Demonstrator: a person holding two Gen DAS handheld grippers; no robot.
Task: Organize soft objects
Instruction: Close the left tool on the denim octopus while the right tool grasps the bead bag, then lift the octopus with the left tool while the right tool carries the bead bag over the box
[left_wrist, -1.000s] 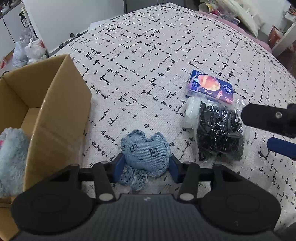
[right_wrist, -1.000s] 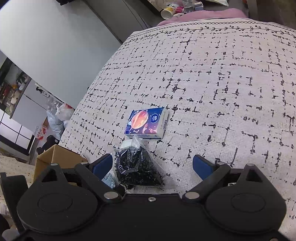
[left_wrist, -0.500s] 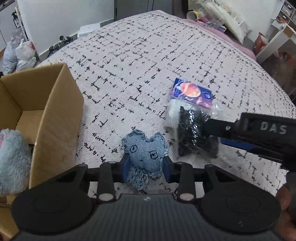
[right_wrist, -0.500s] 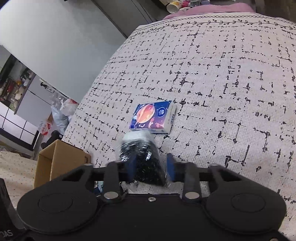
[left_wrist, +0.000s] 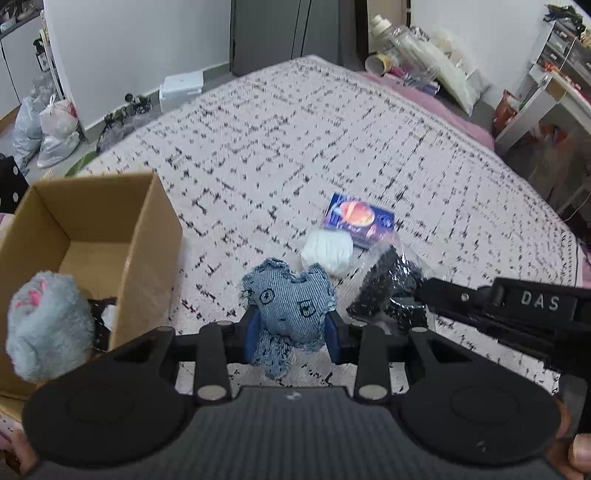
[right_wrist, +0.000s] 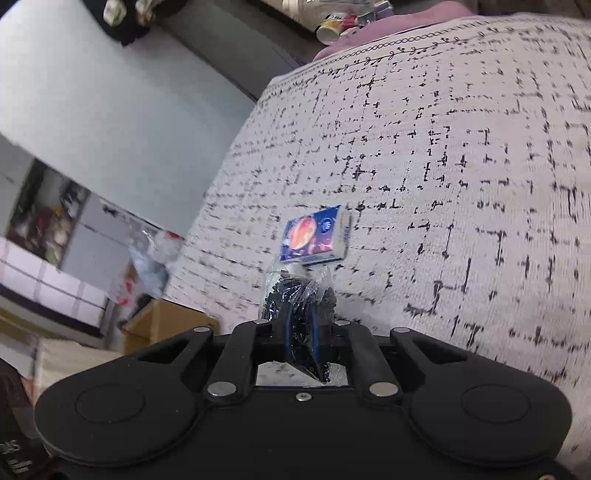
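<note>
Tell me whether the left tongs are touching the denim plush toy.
Touching. The left wrist view shows the left tongs closed on the denim plush toy, a blue pad pressing into the fabric on each side.

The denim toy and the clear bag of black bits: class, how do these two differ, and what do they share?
1. The denim toy is blue stitched cloth; the clear bag of black bits is crinkled see-through plastic.
2. The toy sits in the left hand-held gripper; the bag in the right hand-held gripper.
Shared: both are soft and pinched between blue pads.
</note>
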